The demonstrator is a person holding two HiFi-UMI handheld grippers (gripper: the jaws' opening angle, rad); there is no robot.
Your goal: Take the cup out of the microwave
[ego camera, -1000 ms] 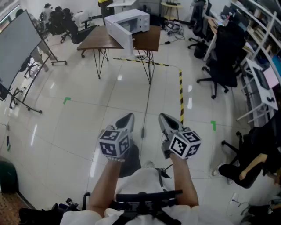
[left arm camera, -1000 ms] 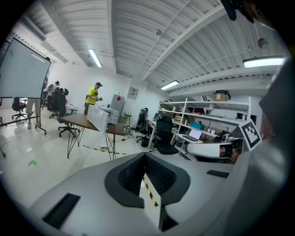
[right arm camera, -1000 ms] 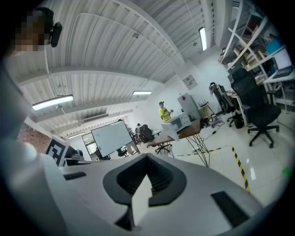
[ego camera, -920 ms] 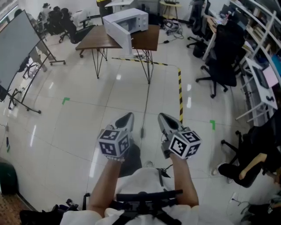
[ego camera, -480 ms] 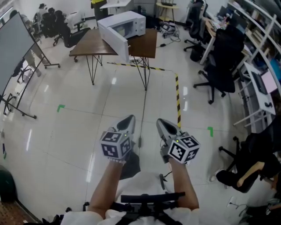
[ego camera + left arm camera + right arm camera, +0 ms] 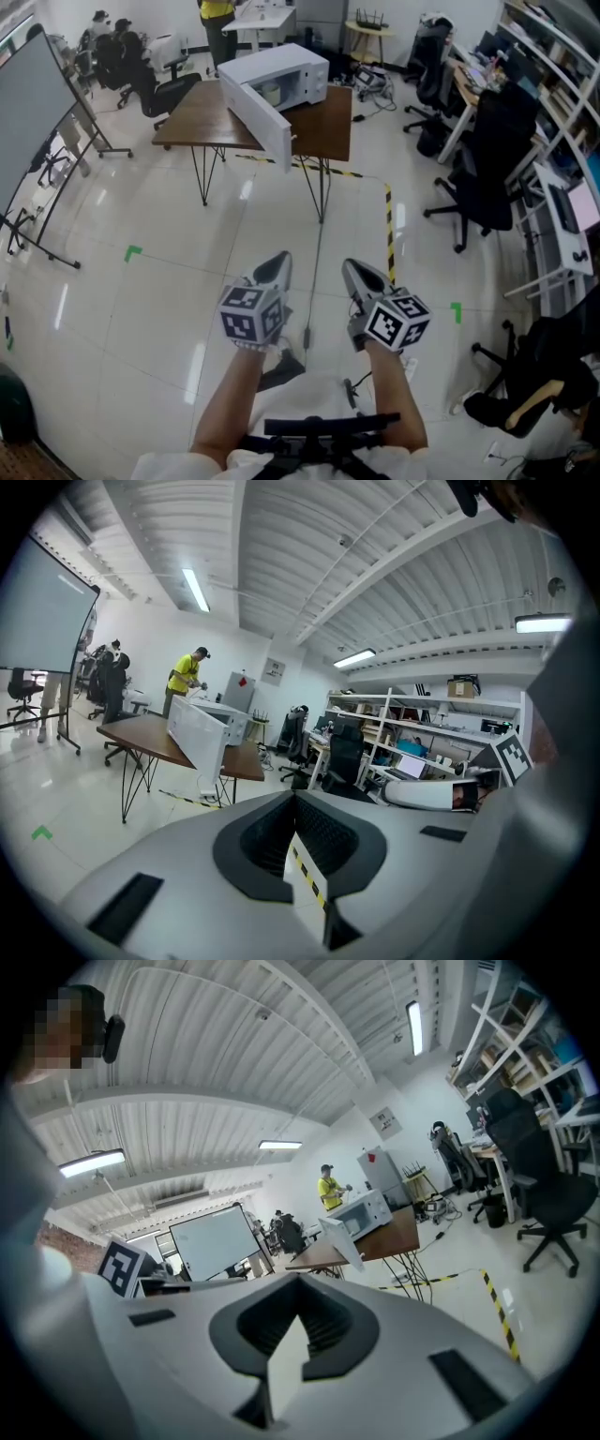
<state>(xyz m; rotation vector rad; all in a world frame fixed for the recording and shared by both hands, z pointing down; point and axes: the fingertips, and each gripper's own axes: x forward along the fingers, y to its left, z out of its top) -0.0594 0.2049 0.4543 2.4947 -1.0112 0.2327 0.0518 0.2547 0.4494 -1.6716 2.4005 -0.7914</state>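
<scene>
Spanning most of the head view, the white tiled floor (image 6: 141, 309) is running up to a brown table (image 6: 202, 117) at upper centre. White microwave (image 6: 295, 64) is sitting on it, door (image 6: 262, 122) hanging wide open. Lower centre, well apart from the table, left gripper (image 6: 275, 267) and right gripper (image 6: 359, 274) are hovering side by side, both jaw pairs pressed together on nothing. Cup: cavity is too small here to make it out.
</scene>
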